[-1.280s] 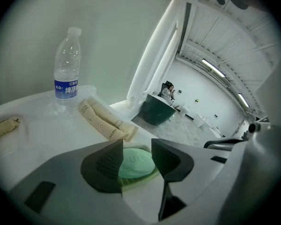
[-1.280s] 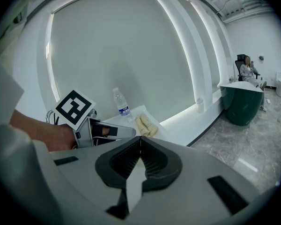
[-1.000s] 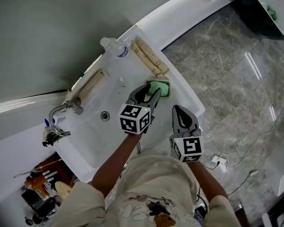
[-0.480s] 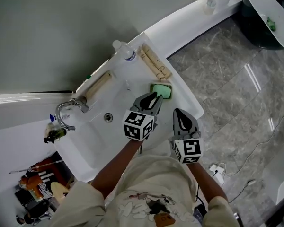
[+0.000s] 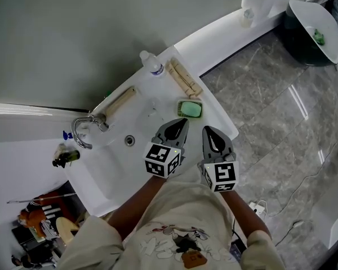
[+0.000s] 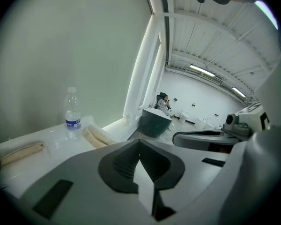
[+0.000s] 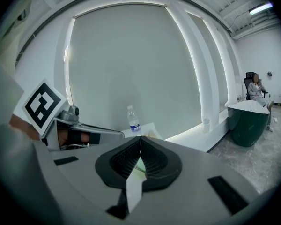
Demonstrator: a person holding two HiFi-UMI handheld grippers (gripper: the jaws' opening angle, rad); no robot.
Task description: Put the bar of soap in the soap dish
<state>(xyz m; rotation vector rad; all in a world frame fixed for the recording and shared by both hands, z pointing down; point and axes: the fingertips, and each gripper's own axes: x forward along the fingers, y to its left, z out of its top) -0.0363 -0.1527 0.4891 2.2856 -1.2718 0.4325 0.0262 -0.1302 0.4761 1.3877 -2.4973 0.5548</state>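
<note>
Head view puts the left gripper clear of the soap dish, where a second ago its jaws stood wide with their tips right at the dish's near edge. Its jaws have just been closing and now meet with nothing between them, which the left gripper view confirms: the pads are pressed together and empty, with a water bottle and a pair of rolled towels on the counter beyond. The right gripper is also drawn together and holds nothing. It has pulled back a little with its partner, so the two marker cubes now sit side by side over the person's chest. The bar of soap lies in the green dish, a paler block inside a darker rim, on the white counter right of the sink basin. The dish has kept its place beside the towels. It sits just ahead of both sets of fingertips, nearer the left gripper's tips but apart from them, and neither gripper touches it. A faucet curves over the basin's far left corner.
</note>
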